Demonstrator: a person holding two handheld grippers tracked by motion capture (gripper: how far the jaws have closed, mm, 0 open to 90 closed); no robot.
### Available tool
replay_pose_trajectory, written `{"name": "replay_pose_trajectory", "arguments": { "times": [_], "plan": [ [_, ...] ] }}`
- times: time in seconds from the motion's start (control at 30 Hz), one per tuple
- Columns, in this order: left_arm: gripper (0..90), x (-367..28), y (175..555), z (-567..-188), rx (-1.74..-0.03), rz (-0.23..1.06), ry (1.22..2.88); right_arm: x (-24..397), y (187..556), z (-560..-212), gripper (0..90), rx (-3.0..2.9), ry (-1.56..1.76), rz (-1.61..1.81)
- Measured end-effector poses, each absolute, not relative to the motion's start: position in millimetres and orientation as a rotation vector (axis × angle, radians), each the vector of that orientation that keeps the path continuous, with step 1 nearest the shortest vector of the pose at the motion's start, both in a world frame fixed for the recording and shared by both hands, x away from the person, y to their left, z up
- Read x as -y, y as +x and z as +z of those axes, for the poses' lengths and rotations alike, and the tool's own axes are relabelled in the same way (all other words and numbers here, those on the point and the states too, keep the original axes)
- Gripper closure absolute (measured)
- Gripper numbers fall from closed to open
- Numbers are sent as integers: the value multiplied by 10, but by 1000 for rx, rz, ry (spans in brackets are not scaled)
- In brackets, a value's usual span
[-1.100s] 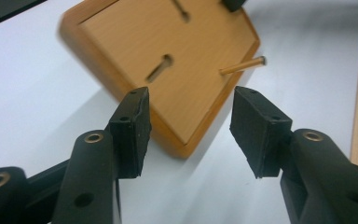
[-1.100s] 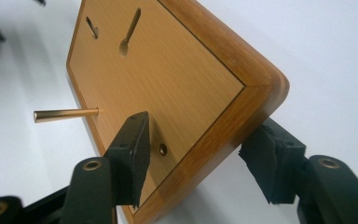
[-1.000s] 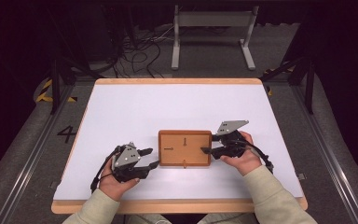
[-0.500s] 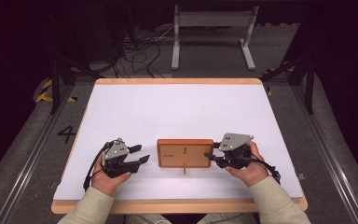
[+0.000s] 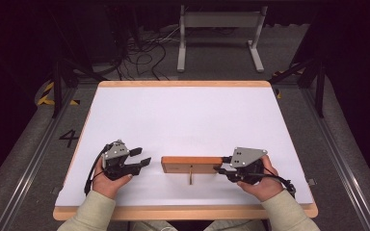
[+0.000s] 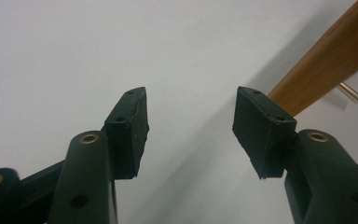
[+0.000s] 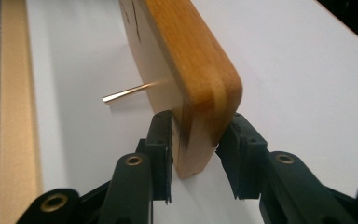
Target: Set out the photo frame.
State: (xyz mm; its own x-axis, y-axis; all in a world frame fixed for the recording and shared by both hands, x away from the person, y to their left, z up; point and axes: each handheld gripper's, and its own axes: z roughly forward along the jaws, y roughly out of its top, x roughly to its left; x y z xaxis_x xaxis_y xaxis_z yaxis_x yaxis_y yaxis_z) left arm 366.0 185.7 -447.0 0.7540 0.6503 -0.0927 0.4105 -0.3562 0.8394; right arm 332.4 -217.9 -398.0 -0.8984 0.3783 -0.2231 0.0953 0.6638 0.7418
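Note:
A wooden board stands on its long edge near the front of the white table, with a thin brass pin sticking out of its near face. My right gripper is at the board's right end. In the right gripper view its jaws have just been closing, and the pads now press on both faces of the board below the pin. My left gripper rests a little left of the board, open, with nothing between its jaws. The board lies beyond its right pad.
The table's wooden front rim runs just below both hands. Behind the table, on the floor, stand a metal frame and loose cables. A painted number 4 marks the floor at the left.
The board has gone from lying flat to standing on its long edge. The right gripper has closed on its right end. The left hand has drawn back to the left.

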Motion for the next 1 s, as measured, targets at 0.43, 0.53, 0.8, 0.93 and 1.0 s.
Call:
{"name": "replay_pose_trajectory", "arguments": {
  "times": [0.43, 0.53, 0.8, 0.93, 1.0],
  "plan": [
    [451, -1869, 3708, -4478, -816, 320, 1991, 2189, 3210, -4007, 604, -2577, 371, 1067],
    [449, -1870, 3715, -4475, -817, 318, 1989, 2216, 3205, -4007, 582, -2602, 416, 1069],
    [444, -1882, 3724, -4478, -817, 319, 1985, 2295, 3228, -4055, 775, -2691, 486, 954],
    [440, -1890, 3720, -4480, -817, 322, 1991, 2286, 3222, -4071, 844, -2737, 474, 925],
    [434, -1899, 3717, -4480, -823, 324, 1989, 2271, 3218, -4083, 873, -2755, 456, 918]
  ]
}}
